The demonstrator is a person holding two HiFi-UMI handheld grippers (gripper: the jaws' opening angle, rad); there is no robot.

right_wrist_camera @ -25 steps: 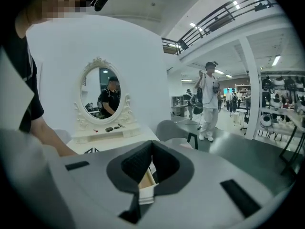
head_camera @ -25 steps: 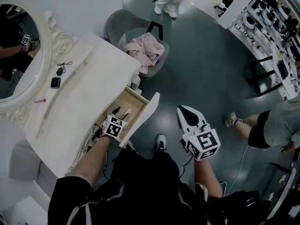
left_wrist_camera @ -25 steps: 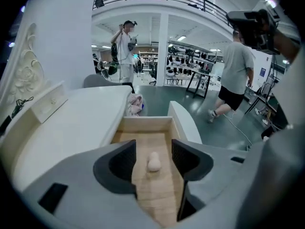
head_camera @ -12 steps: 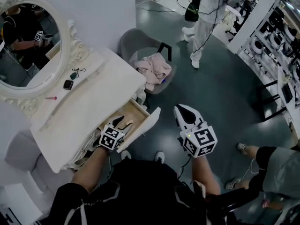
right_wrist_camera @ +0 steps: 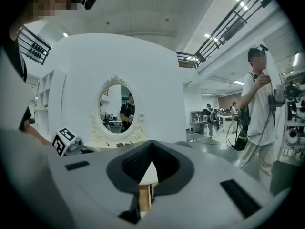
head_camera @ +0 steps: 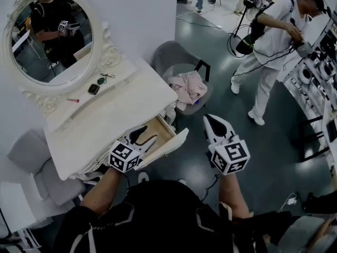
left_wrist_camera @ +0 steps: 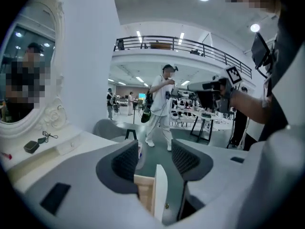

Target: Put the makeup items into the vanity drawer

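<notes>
**left gripper out of the drawer, both grippers empty**

a second ago the left gripper (head_camera: 143,137) had its jaws over the wooden inside of the vanity drawer (head_camera: 162,129). now it sits at the drawer's near-left end, and the head view has swung so the mirror (head_camera: 52,33) shows whole at 10 o'clock. a person in white (head_camera: 271,46), absent then, stands at 1 o'clock. the right gripper (head_camera: 210,121) has kept its place at 3 o'clock of the drawer.

counted: two grippers, one open drawer, one mirror, one grey chair (head_camera: 174,57) with a pink cloth (head_camera: 188,86) on it, and three small things on the vanity top (head_camera: 116,120). these are a dark compact (head_camera: 93,89), a green piece (head_camera: 101,80) with a thin cord, and a pink stick (head_camera: 72,100). all three lie under the mirror, at 10 o'clock from the left gripper and well apart from it.

in its own view the left gripper (left_wrist_camera: 155,159) has its pads wide apart with nothing between them, the drawer's white front (left_wrist_camera: 161,194) showing below the gap. the right gripper (right_wrist_camera: 151,162) has its pads pressed together at the tips, holding nothing.

the left gripper and the front panel cover most of the drawer's inside, so what lies in it cannot be told. the three small things are too small to name surely. more people are cut off at the top edge.
</notes>
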